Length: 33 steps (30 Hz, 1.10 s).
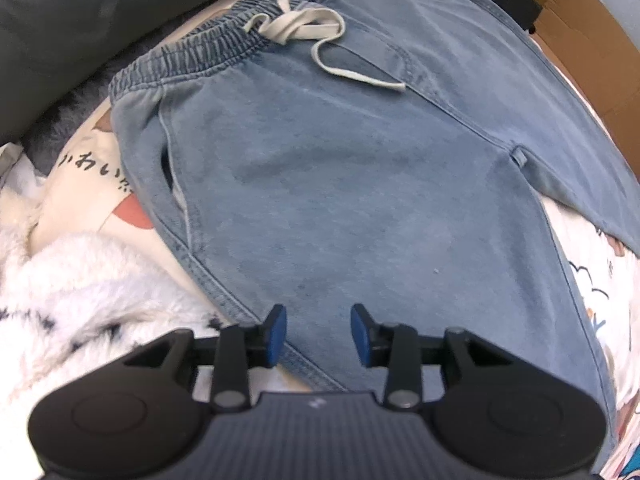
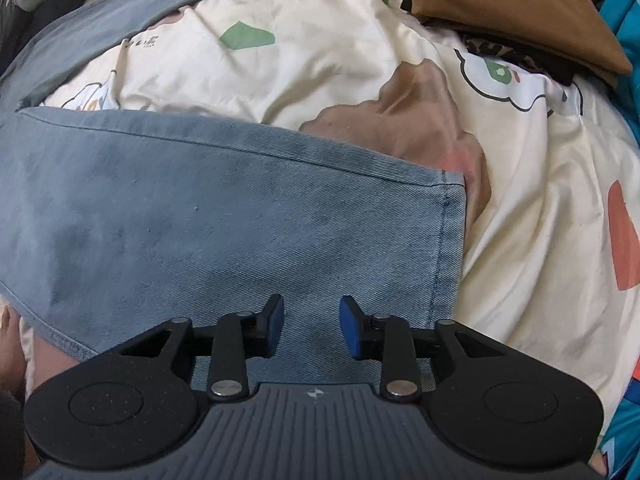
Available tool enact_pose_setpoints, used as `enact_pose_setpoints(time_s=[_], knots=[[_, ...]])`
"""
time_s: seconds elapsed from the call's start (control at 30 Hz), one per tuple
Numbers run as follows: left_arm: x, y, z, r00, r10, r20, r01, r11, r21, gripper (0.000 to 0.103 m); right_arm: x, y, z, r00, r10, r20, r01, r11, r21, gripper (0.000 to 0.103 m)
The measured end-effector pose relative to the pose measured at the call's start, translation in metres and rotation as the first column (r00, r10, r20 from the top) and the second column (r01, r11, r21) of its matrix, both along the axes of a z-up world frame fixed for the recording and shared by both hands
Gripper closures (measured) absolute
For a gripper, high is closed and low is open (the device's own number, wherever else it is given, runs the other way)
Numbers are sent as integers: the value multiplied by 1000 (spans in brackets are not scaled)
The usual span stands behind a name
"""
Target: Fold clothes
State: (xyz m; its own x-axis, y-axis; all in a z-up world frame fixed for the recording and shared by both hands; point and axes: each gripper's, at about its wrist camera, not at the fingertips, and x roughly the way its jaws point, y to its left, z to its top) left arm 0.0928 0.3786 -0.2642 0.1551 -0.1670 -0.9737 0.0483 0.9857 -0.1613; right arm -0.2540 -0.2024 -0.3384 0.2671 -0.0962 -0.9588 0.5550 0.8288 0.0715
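Observation:
Light blue denim trousers lie flat on a cream printed bed cover. Their elastic waistband with a white drawstring is at the far end in the left wrist view. My left gripper is open and empty, just above the upper leg of the trousers near their left side seam. In the right wrist view a trouser leg ends in a stitched hem at the right. My right gripper is open and empty above that leg, close to the hem.
A white fluffy blanket lies left of the trousers. A dark grey cushion is at the far left, cardboard at the far right. A brown folded cloth lies at the back right on the cream cover.

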Motion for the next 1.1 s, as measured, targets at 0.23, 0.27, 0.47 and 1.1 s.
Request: enact_pose_setpoints(time_s=[0.23,0.27,0.47,1.1], knots=[[2,-10,-5,1000,-10,-6,10,1000,2,51,-2,7,1,1000,17,-5,-17,1000,13,61],[3,-12,-6,1000,-15,-12,15,1000,5,51,-2,10,0,999,34,-10,-34,999,18,61],[2,-17,-1,1000,-27,-15,27,1000,3,47,-11,25,-13,993,108,-43,-106,993,60,61],[-14,-2,11,1000,2,-24,-2,1000,24,47,-38,41,-14,971,231,-60,-230,973,24,62]])
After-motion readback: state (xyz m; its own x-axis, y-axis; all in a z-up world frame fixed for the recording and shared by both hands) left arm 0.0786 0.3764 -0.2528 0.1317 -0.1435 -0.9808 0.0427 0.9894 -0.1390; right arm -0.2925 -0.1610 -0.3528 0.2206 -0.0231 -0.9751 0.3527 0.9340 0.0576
